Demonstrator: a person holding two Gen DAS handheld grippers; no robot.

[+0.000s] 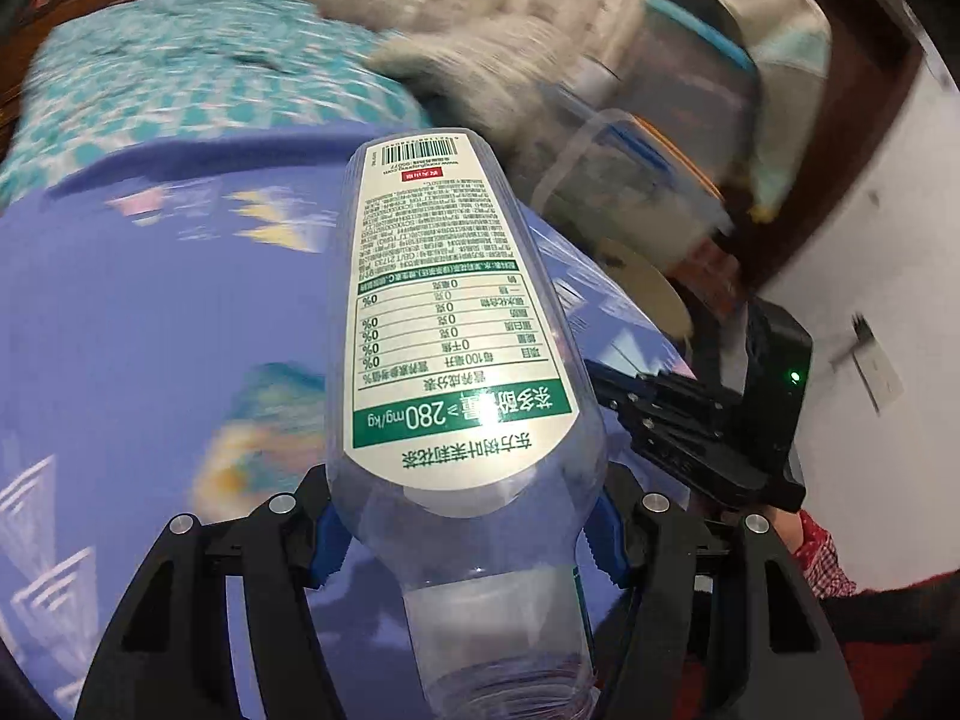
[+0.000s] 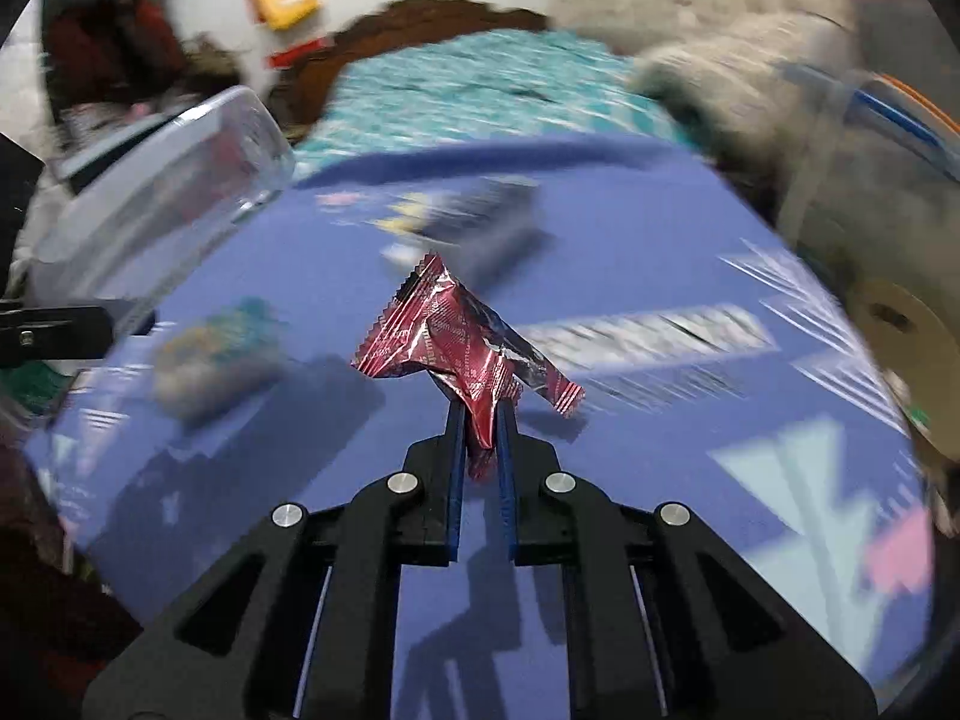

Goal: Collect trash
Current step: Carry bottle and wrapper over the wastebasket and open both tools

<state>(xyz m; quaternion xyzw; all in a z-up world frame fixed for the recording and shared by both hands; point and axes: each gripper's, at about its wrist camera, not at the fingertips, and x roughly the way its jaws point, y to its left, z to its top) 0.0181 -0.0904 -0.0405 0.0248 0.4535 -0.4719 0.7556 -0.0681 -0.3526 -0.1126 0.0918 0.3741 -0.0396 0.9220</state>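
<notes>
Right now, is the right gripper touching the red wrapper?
Touching. The right wrist view shows the right gripper pinching the red wrapper between its blue pads, held above the purple cloth.

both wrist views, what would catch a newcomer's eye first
In the left wrist view, a clear plastic bottle with a white and green label fills the centre, clamped in the left gripper. In the right wrist view, a crinkled red wrapper is pinched in the right gripper above the purple bedsheet.

Both wrist cameras look forward along their jaws, close above the same blue surface [image 1: 150, 330], toward the teal-checked bed [image 2: 480, 90].
</notes>
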